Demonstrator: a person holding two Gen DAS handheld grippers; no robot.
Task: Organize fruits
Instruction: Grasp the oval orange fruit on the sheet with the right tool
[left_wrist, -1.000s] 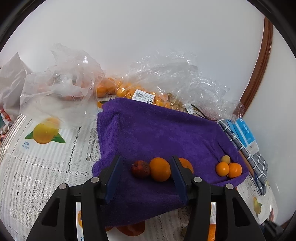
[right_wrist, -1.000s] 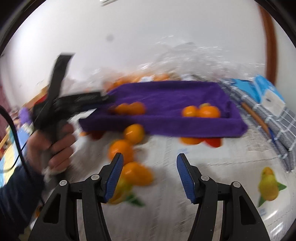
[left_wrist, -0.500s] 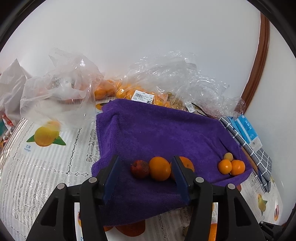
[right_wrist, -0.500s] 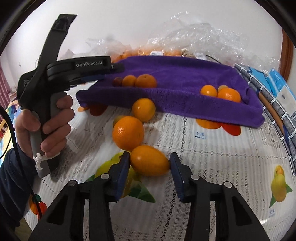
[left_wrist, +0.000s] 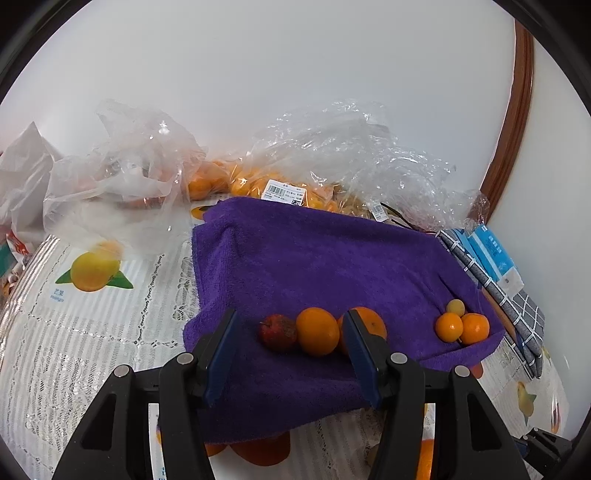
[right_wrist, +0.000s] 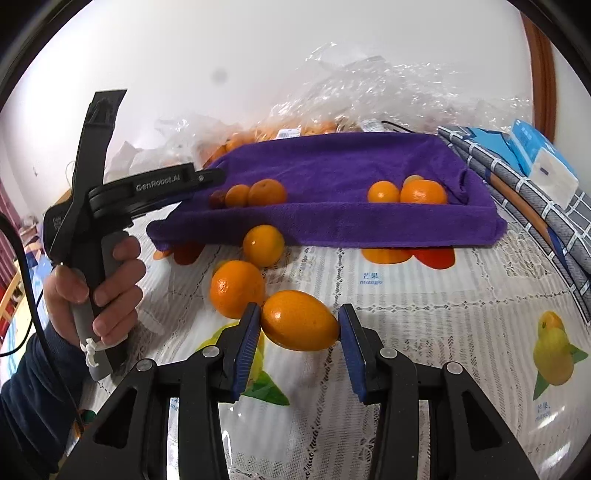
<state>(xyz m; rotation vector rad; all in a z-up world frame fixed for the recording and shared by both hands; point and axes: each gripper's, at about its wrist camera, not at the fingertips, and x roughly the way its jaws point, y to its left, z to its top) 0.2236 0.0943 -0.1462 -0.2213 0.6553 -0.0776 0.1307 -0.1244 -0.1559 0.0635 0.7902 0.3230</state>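
A purple towel (left_wrist: 325, 258) (right_wrist: 351, 173) lies on the table. On it sit a small red fruit (left_wrist: 277, 332) and two oranges (left_wrist: 317, 331) on the left, and two oranges with a small yellow fruit (left_wrist: 461, 326) on the right. My left gripper (left_wrist: 290, 354) is open and empty, hovering just before the left group; it also shows in the right wrist view (right_wrist: 155, 184). My right gripper (right_wrist: 298, 334) has its jaws around an oval orange fruit (right_wrist: 300, 320) on the tablecloth, both pads touching or nearly touching it. Two loose oranges (right_wrist: 236, 288) (right_wrist: 263, 245) lie just behind it.
Clear plastic bags (left_wrist: 332, 162) holding several oranges lie behind the towel. Another crumpled bag (left_wrist: 122, 184) lies at the back left. A checked cloth (right_wrist: 535, 206) and a blue-white box (right_wrist: 543, 162) lie to the right. The tablecloth (right_wrist: 443, 332) has printed fruit pictures.
My right gripper moved down and forward to the oval orange fruit and narrowed its jaws around it. My left gripper stayed almost still before the towel.
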